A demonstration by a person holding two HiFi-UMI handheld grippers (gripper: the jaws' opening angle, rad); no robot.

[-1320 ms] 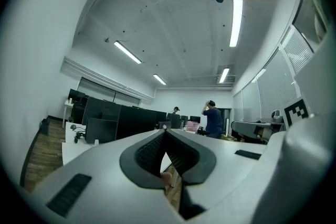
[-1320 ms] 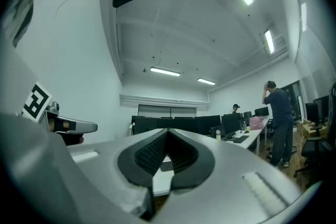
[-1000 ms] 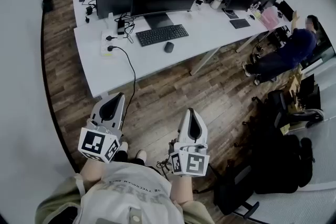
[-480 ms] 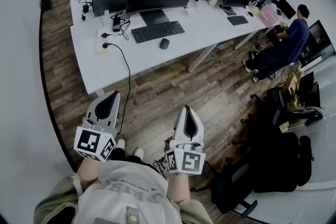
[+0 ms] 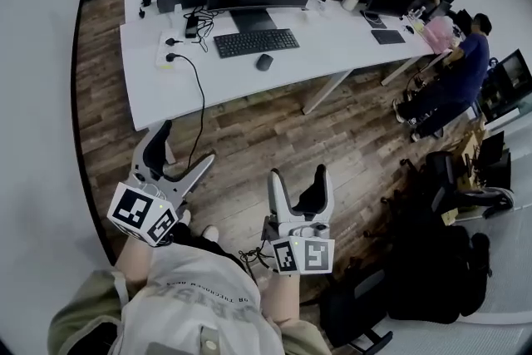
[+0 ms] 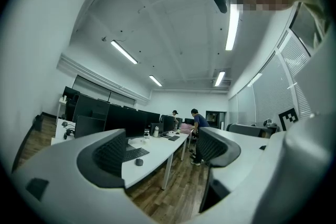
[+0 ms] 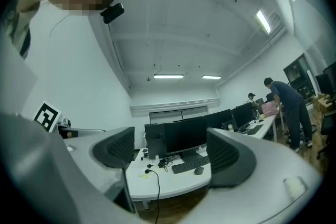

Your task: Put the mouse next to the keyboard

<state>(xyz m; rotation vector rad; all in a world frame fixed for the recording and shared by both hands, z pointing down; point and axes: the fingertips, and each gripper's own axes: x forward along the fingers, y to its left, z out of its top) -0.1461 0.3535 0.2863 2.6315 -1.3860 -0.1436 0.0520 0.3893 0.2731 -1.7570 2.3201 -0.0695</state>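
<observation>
The left gripper [image 5: 184, 145] has just been opening: jaws wide, nothing between them. On the smooth white desk [image 5: 166, 91], just in front of the flat black keyboard [image 5: 256, 41] and toward the front edge, lies the mouse [image 5: 264, 61]. It is small, dark and oval, its long axis roughly toward the keyboard. The right gripper [image 5: 298, 174] has likewise just been opening: jaws wide and empty.

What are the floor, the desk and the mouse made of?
Floor: brown planks with grain and seams, so wood or wood-look laminate.
Desk: smooth, matte white top, probably coated board.
Mouse: small, dark and rounded, likely plastic; too small to be sure.
</observation>
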